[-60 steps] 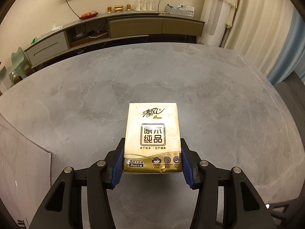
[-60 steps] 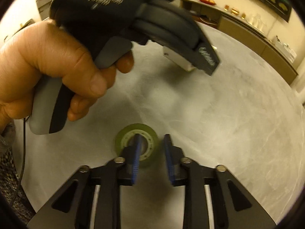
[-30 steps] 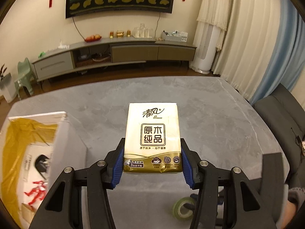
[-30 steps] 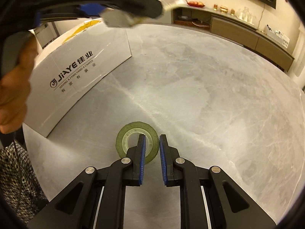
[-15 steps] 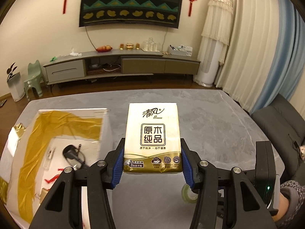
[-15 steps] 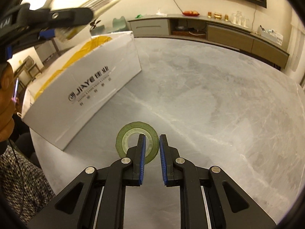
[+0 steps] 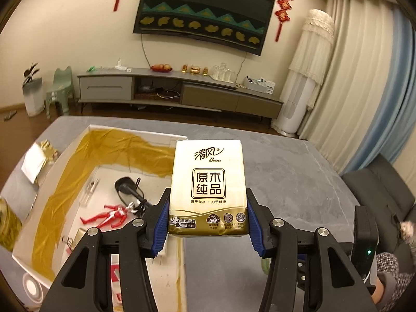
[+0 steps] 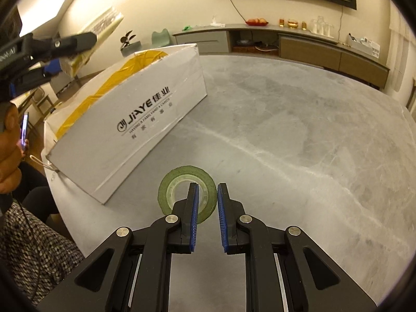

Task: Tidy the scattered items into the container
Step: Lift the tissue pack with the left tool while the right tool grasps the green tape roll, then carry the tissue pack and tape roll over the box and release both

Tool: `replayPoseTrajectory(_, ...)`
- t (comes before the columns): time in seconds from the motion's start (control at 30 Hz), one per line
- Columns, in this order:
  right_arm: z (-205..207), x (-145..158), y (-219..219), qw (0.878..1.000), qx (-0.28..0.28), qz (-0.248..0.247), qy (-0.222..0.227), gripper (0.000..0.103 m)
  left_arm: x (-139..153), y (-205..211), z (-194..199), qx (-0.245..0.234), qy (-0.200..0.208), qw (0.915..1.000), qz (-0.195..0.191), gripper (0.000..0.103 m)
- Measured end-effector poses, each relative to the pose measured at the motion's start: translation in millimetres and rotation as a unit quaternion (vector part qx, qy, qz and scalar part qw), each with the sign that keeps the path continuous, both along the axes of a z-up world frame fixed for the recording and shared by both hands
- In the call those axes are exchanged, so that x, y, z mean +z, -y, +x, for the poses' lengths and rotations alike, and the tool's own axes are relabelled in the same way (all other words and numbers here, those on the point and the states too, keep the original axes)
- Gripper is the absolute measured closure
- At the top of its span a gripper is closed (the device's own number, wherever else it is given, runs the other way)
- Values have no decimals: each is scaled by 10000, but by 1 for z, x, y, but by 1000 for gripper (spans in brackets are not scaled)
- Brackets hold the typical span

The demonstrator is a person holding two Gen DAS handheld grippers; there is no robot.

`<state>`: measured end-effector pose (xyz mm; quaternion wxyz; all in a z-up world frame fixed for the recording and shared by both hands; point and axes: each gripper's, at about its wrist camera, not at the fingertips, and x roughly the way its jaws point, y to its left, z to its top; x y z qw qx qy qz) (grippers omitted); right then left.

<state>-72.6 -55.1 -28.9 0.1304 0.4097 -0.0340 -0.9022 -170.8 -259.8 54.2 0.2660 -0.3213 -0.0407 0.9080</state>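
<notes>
My left gripper (image 7: 208,223) is shut on a gold tissue pack (image 7: 208,182), held up over the near right edge of the open white cardboard box (image 7: 145,134). In the right wrist view the same pack (image 8: 101,28) shows at the upper left, above the box (image 8: 145,119). My right gripper (image 8: 207,195) is shut on a green tape roll (image 8: 182,175): one finger is inside its hole, the other outside its right rim. The roll is low over the grey table (image 8: 299,130), right of the box's near corner.
Inside the box lie a red toy figure (image 7: 109,214), black glasses (image 7: 127,187) and small clutter, with yellow tape along its walls. A person in patterned clothing (image 8: 31,247) stands at the table's left edge. A dark chair (image 7: 377,182) is at the right.
My left gripper has carried the tissue pack up and left until the box's inside shows below it. My right gripper shut on the tape roll two seconds ago and has kept it.
</notes>
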Motion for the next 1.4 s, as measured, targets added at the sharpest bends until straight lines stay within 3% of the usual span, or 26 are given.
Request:
replayPoseTrajectory(0.57,15,40,0,9973,-240,-659,-224,88,23,35,21,4,-366,9991,220,50)
replayPoseTrajectory(0.93,18,73,35,9971,-19,-605,-454,88,6,68,3,153,-206,9976,648,50)
replayPoseTrajectory(1.4,-3,120,77,9930,292,-741,-871,88,14,105,-3,331,-325,9948,907,50)
